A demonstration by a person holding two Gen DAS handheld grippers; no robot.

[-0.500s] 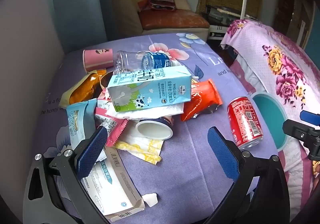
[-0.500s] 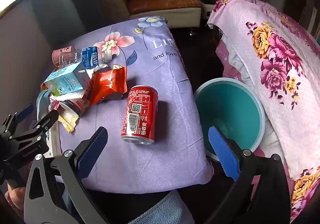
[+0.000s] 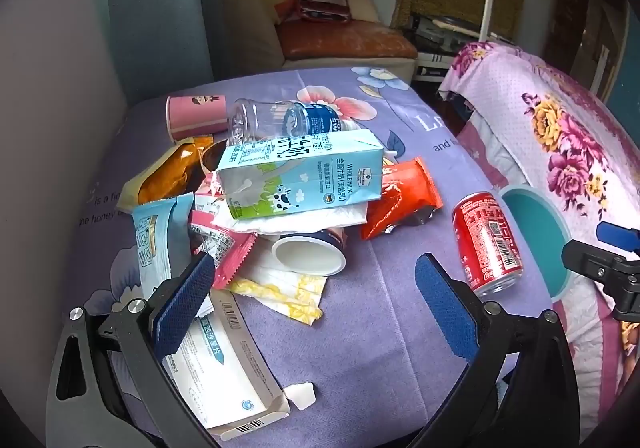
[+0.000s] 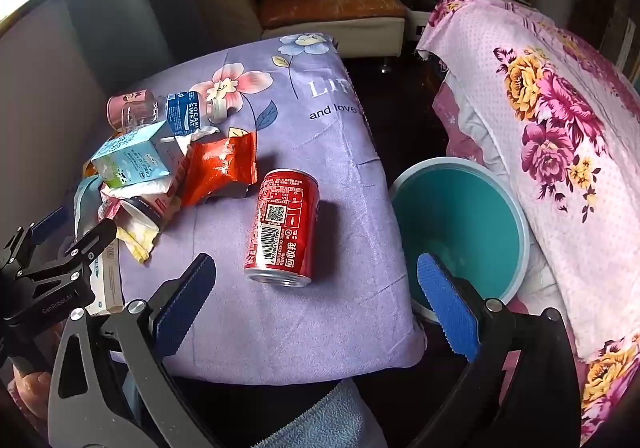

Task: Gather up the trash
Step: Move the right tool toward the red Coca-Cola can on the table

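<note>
A red cola can [image 4: 282, 226] lies on its side on the purple floral tablecloth [image 4: 304, 87]; it also shows in the left wrist view [image 3: 486, 242]. A pile of trash sits to its left: a blue milk carton [image 3: 300, 177], clear bottle [image 3: 280, 119], orange wrapper [image 3: 400, 195], white cup [image 3: 308, 256], pink cup [image 3: 194, 115]. A teal bin [image 4: 460, 224] stands beside the table's right edge. My right gripper [image 4: 316, 302] is open and empty, just short of the can. My left gripper [image 3: 316, 306] is open and empty in front of the pile.
A flat white box [image 3: 228, 360] and yellow-white tissue [image 3: 284, 294] lie near the left gripper. A pink floral blanket [image 4: 560, 151] covers furniture right of the bin. A sofa [image 4: 320, 3] stands behind the table. A blue towel [image 4: 320, 420] is below the table's front edge.
Both views have shifted only slightly; the right gripper has edged a little closer to the can. Nothing was grasped or released.
</note>
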